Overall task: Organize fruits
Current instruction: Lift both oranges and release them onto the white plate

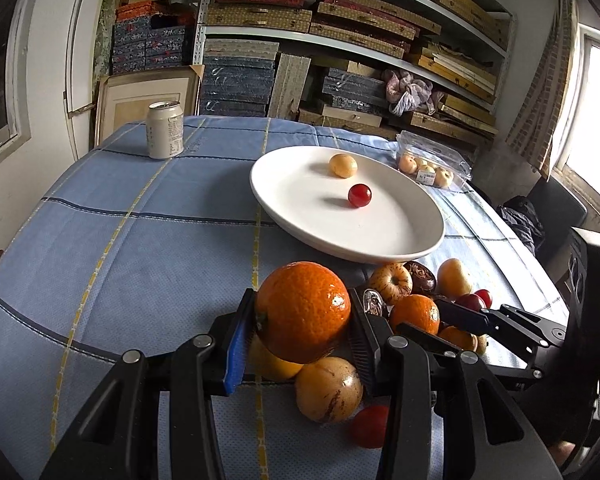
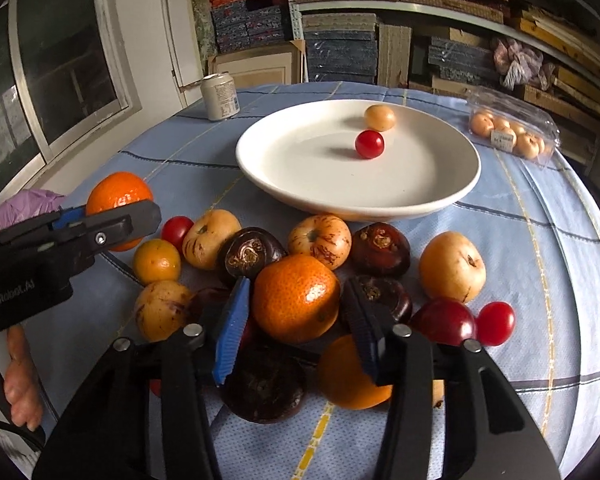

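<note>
Blue checked tablecloth (image 2: 540, 240), white plate (image 2: 440, 196) at twelve o'clock.
Left gripper (image 1: 302, 316) pinching raised orange (image 1: 303, 312); right gripper (image 2: 296, 300) clamping another orange (image 2: 296, 298).

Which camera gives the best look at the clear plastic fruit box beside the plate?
The right wrist view: the clear plastic box sits unobstructed right of the white plate, with the pale fruits and label visible. The left wrist view shows the box smaller, beyond the plate's far rim.

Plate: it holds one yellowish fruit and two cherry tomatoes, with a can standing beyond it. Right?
Not quite. The plate holds one cherry tomato, not two, beside the yellowish fruit; the right wrist view shows it. The can does stand beyond.
</note>
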### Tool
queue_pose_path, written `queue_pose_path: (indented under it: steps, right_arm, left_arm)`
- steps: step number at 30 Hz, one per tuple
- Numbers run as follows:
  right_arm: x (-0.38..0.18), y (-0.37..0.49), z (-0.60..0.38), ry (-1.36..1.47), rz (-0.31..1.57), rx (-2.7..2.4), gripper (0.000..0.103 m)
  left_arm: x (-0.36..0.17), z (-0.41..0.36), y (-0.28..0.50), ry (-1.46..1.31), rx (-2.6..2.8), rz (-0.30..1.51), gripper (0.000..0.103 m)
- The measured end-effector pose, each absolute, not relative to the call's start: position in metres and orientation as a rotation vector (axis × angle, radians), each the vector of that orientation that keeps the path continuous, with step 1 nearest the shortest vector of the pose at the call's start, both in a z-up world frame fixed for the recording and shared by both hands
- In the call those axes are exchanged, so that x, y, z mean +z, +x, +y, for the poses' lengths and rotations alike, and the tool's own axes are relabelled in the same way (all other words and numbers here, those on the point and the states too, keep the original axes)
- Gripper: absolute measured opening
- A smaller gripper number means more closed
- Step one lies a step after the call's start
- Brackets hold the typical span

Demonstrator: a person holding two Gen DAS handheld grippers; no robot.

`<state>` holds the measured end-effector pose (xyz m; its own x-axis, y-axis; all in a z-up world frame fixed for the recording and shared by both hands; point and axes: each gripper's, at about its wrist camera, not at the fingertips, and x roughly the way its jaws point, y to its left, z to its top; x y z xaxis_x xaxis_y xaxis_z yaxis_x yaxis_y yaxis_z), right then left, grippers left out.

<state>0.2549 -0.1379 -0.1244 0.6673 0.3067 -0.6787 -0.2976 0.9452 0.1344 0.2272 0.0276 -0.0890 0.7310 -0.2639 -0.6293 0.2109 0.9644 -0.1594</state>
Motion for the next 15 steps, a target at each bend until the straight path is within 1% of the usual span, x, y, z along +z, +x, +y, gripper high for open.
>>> queue_pose_path:
  steps: [7, 15]
  right_arm:
    - [-0.123, 0.252, -0.145, 0.057, 0.754, 0.352, 0.043]
    - [-0.104, 0.240, -0.175, 0.177, 0.691, 0.334, 0.043]
  left_arm:
    - [-0.095, 0.026, 0.228, -0.072, -0.261, 0.714, 0.044]
    - [-0.098, 0.024, 0.230, -0.062, -0.260, 0.722, 0.044]
